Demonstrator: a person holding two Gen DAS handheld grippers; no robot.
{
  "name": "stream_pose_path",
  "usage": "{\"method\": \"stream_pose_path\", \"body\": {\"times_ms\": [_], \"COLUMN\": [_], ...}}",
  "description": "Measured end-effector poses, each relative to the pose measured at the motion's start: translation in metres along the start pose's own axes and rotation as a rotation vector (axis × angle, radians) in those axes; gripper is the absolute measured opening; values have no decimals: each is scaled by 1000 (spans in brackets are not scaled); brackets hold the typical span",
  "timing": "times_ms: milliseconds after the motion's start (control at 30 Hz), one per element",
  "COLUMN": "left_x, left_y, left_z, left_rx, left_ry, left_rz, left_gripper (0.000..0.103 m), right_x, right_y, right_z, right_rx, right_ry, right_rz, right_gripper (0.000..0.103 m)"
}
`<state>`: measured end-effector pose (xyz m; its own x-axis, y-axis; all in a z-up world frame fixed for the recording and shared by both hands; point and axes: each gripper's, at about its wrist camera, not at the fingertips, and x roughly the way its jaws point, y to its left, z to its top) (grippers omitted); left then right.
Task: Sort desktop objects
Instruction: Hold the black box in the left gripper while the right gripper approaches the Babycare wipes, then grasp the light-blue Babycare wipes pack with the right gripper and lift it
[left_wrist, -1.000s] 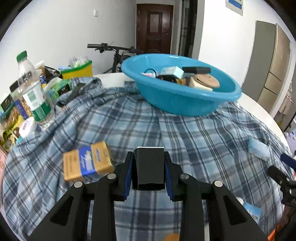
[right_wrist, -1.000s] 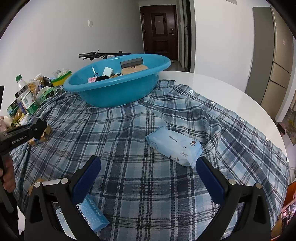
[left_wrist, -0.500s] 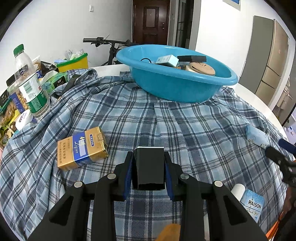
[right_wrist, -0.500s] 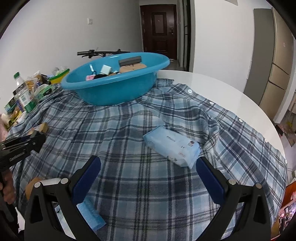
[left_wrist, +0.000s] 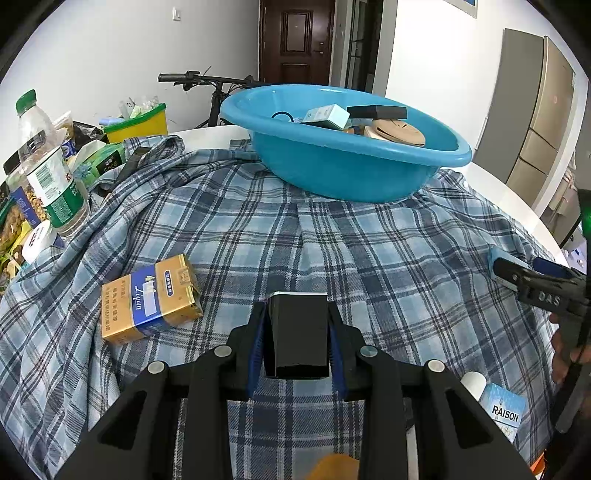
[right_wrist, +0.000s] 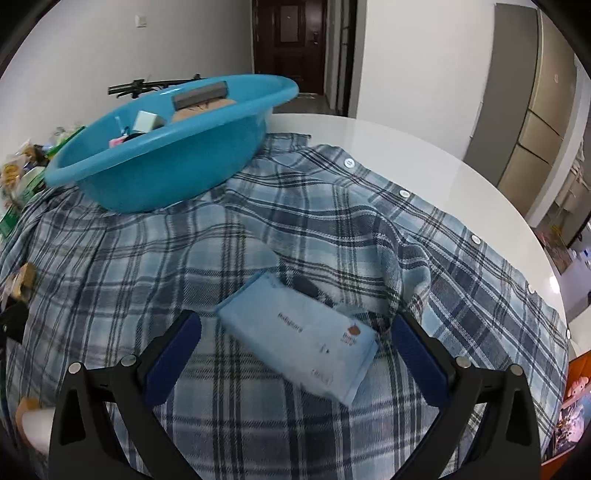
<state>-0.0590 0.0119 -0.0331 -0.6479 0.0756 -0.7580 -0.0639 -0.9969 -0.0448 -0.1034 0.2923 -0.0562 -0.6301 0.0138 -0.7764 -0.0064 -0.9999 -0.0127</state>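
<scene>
1. Plaid fabric, a soft blue-and-navy checked shirt (left_wrist: 258, 229) with white snap buttons along one edge, lies rumpled over the round, glossy white bench (right_wrist: 388, 140).
2. Left gripper (left_wrist: 297, 339): its blue-padded fingers (left_wrist: 256, 339) are clamped on a smooth, glossy black rectangular block (left_wrist: 297, 332), held upright above the cloth.
3. Right gripper (right_wrist: 295, 354): its blue-padded fingers (right_wrist: 173, 358) are spread wide, holding nothing, on either side of a soft, pale blue wipes pack (right_wrist: 299, 336) that lies flat on the shirt between them.
4. A gold and blue cardboard box (left_wrist: 149, 299), shiny, lies on the cloth just left of the black block.
5. A round turquoise plastic basin (left_wrist: 343, 166) sits on the shirt at the far side, with small boxes, a dark slab and a tan disc inside.
6. A clear, ribbed plastic bottle (left_wrist: 48, 170) with a green cap stands at the left edge among packets.
</scene>
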Motion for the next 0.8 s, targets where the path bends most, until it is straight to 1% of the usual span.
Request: {"method": "stream_pose_path", "body": {"times_ms": [133,200,233,267,300,333,500,600,700,767,800], "left_x": [0,0,0,0,0,-1,-2,-4,-7,-9,-9], "left_y": [0,0,0,0,0,0,-2,-4,-6,-6,-5], "left_z": [-1,-1,-1,-1,-1,-1,-1,-1,-1,-1,-1], "left_rx": [4,4,3,1,0,-1,6,10,17,17,16], "left_ry": [3,3,3,3,4,5,3,1,-3,-7,-7], "left_rz": [-5,-5,-5,-5,-6,-8,-14,-18,-23,-24,-24], "left_gripper": [32,32,32,32,32,32,32,32,32,32,32], "right_x": [10,14,15,15,15,13,0,-10,-19,-22,-23], "right_y": [2,3,3,4,4,5,16,29,43,48,48], "right_z": [5,5,3,2,1,0,-4,-8,-16,-21,-22], "right_rx": [1,-6,-8,-10,-12,-17,-86,-157,-235,-260,-258], "right_ry": [19,30,34,38,44,40,19,31,46,54,57], "right_rz": [-27,-24,-14,3,20,39,157,246,321,332,318], "right_gripper": [102,102,95,86,85,81,76,74,74,76,80]}}
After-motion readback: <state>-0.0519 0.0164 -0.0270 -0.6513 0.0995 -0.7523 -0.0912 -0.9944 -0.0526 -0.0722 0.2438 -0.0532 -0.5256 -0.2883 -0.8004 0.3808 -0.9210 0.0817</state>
